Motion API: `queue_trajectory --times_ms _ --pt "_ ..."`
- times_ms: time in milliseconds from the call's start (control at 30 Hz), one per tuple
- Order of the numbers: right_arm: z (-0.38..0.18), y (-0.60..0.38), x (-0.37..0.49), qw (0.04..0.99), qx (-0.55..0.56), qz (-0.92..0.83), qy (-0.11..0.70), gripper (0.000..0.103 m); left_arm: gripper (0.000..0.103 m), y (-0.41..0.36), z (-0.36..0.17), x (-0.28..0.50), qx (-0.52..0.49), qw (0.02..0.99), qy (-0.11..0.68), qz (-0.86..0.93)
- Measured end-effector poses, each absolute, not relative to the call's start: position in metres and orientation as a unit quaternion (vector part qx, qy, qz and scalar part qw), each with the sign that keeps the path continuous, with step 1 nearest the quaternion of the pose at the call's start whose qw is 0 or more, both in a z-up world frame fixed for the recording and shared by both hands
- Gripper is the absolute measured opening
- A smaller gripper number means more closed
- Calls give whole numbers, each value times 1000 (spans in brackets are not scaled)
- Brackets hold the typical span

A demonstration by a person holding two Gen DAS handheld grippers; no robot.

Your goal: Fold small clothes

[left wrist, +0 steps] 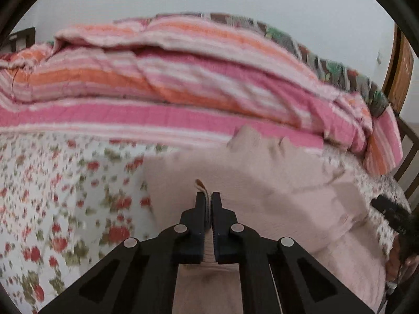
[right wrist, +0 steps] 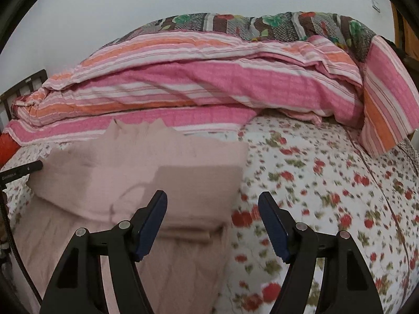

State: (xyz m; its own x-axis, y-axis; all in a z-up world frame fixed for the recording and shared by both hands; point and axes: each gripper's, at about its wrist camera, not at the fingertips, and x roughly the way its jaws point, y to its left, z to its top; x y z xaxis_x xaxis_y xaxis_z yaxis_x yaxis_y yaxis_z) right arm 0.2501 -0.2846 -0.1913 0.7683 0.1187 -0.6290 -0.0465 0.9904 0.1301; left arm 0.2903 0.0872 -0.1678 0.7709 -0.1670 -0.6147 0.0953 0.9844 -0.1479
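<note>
A pale pink knitted garment (left wrist: 262,183) lies partly folded on the floral bedsheet (left wrist: 52,196). My left gripper (left wrist: 208,196) is shut on an edge of the garment, with fabric pinched between its jaws. In the right wrist view the garment (right wrist: 146,172) fills the lower left, with a folded layer on top. My right gripper (right wrist: 212,198) is open and empty, just above the garment's right edge. The left gripper's tip (right wrist: 23,170) shows at the far left of that view.
A bunched pink and orange striped quilt (right wrist: 209,83) lies across the back of the bed, with a dark floral blanket (right wrist: 262,23) behind it. A wooden bed frame (left wrist: 400,65) stands at the right. Floral sheet (right wrist: 327,183) extends to the right of the garment.
</note>
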Motion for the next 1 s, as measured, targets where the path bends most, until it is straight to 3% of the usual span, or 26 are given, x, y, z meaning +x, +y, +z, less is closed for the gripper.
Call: queue_trajectory --times_ms 167,300,400,467,533,1000 --pt "-184 -284 267 942 49 46 328 72 5 94 -145 301 -63 946 312 -54" --pt "-205 -285 286 929 35 28 366 72 5 100 -186 314 -46 922 385 -20" --pt "-226 -287 296 913 43 21 406 72 10 100 -207 312 -42 921 386 -13" --pt "-235 -290 300 908 53 24 416 71 26 97 -209 311 -34 924 380 -16" --pt "-238 -292 301 906 63 26 417 71 35 87 -217 312 -9 925 380 -18" --pt "-243 -294 302 906 64 28 418 71 40 78 -219 314 8 927 376 -10"
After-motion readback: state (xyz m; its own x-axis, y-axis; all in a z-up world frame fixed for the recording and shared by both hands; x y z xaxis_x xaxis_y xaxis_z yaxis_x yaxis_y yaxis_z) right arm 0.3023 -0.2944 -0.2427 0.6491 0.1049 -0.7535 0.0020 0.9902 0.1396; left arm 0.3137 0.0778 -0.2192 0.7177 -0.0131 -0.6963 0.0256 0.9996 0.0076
